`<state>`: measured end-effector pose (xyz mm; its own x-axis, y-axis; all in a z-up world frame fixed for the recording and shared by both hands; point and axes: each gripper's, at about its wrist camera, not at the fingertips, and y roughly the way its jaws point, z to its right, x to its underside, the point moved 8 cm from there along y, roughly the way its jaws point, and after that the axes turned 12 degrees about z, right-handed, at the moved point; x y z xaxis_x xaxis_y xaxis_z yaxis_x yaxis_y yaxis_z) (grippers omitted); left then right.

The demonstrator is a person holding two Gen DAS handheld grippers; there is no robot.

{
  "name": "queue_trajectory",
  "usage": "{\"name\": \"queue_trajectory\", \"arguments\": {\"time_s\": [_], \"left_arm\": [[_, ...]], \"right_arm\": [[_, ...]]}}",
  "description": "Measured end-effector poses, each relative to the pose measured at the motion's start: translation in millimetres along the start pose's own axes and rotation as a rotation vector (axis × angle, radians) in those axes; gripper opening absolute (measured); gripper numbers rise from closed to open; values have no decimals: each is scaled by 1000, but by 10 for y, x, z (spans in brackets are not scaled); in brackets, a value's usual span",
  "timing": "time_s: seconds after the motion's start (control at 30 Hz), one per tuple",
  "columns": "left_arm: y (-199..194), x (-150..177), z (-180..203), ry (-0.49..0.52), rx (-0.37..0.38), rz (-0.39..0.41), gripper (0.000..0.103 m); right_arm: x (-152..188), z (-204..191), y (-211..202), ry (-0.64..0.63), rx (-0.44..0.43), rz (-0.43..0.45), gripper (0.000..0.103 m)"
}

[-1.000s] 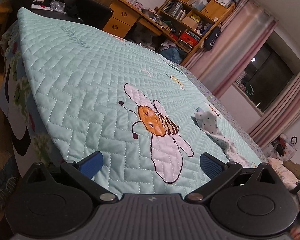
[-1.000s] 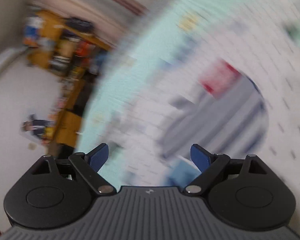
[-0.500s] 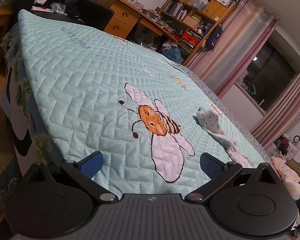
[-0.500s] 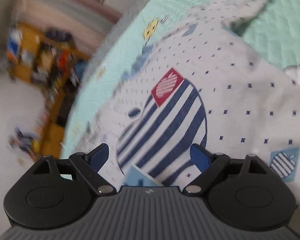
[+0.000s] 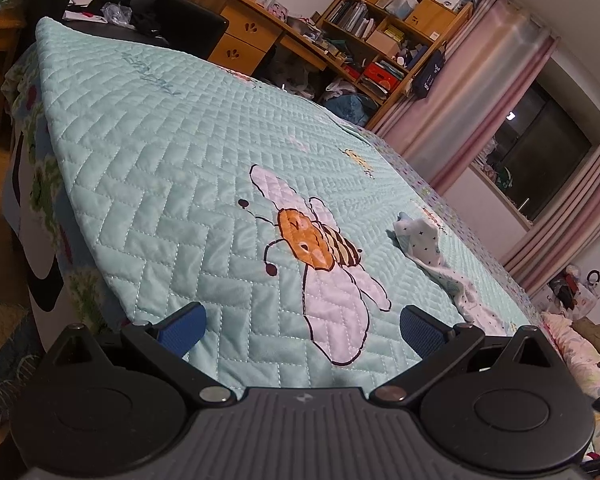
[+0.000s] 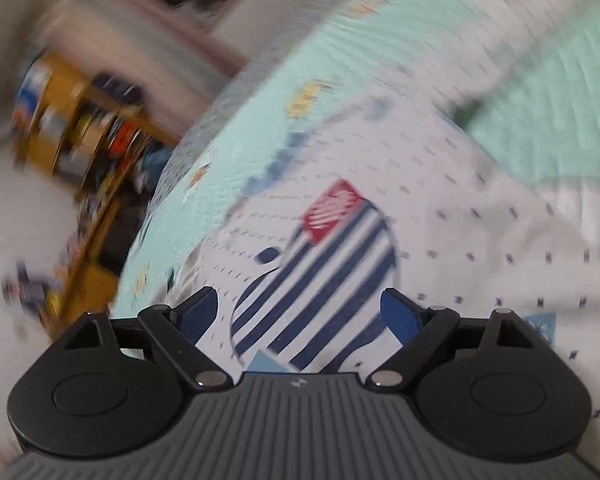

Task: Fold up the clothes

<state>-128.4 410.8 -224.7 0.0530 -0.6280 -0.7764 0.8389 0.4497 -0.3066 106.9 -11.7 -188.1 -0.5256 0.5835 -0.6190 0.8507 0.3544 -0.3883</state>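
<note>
A white garment point(image 6: 480, 248) dotted with small dark marks lies spread on the mint quilted bedspread point(image 6: 540, 80); it bears a big navy-striped apple print point(image 6: 324, 296) with a red patch. My right gripper point(image 6: 300, 314) hovers just above that print, open, nothing between its blue pads. In the left wrist view the same garment point(image 5: 432, 248) shows as a crumpled strip at the right of the bed point(image 5: 160, 168). My left gripper point(image 5: 300, 330) is open over the bed's near edge, by the bee picture point(image 5: 316, 248), holding nothing.
Wooden shelves point(image 5: 388, 28) and a desk with drawers point(image 5: 240, 36) stand beyond the bed. Pink curtains point(image 5: 472, 92) frame a dark window point(image 5: 540, 160). A black chair point(image 5: 180, 32) sits at the bed's far corner. The right wrist view is motion-blurred.
The right wrist view has tilted and swung a little over the striped apple print, going from blur to sharp to blur. The left gripper has stayed put. Both stayed open.
</note>
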Motion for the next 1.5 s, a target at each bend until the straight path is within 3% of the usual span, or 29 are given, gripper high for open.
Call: {"name": "queue_trajectory", "arguments": {"time_s": [0.13,0.2,0.27,0.33,0.4,0.57,0.7,0.8,1.0,1.1,1.17,1.33,1.47,1.5], "left_arm": [[3,5,10,8,-5,0,102],[4,5,9,7,-5,1,102],[8,4,2,10,-4,-1,102],[6,4,-2,9,0,-2,102],[10,4,-6,10,0,-2,102],[11,15,18,28,-13,-2,102],[5,14,19,27,-15,-3,102],[-1,14,17,28,-13,-5,102],[6,27,36,40,-25,-5,102],[-4,24,42,39,-23,-5,102],[-4,24,44,37,-20,-5,102],[16,35,61,52,-29,-6,102],[20,34,59,58,-29,-9,102],[17,33,56,57,-27,-10,102]], "right_arm": [[9,-249,-103,-69,-85,-11,89],[26,-164,-2,-17,-81,-49,89],[130,93,206,86,-21,-137,89],[150,266,257,182,-7,-128,88],[104,204,133,166,-14,-104,88],[121,-97,-120,-55,-102,-111,89],[246,180,43,-3,-30,-203,88],[184,194,-1,29,-49,-182,88],[120,-19,-144,-137,-91,-158,89],[263,147,-37,-76,-28,-229,89],[214,155,-93,-21,-36,-198,89],[105,-38,-182,-96,-88,-155,89],[254,89,-63,-79,-46,-245,89],[256,110,-101,-63,-55,-232,89]]}}
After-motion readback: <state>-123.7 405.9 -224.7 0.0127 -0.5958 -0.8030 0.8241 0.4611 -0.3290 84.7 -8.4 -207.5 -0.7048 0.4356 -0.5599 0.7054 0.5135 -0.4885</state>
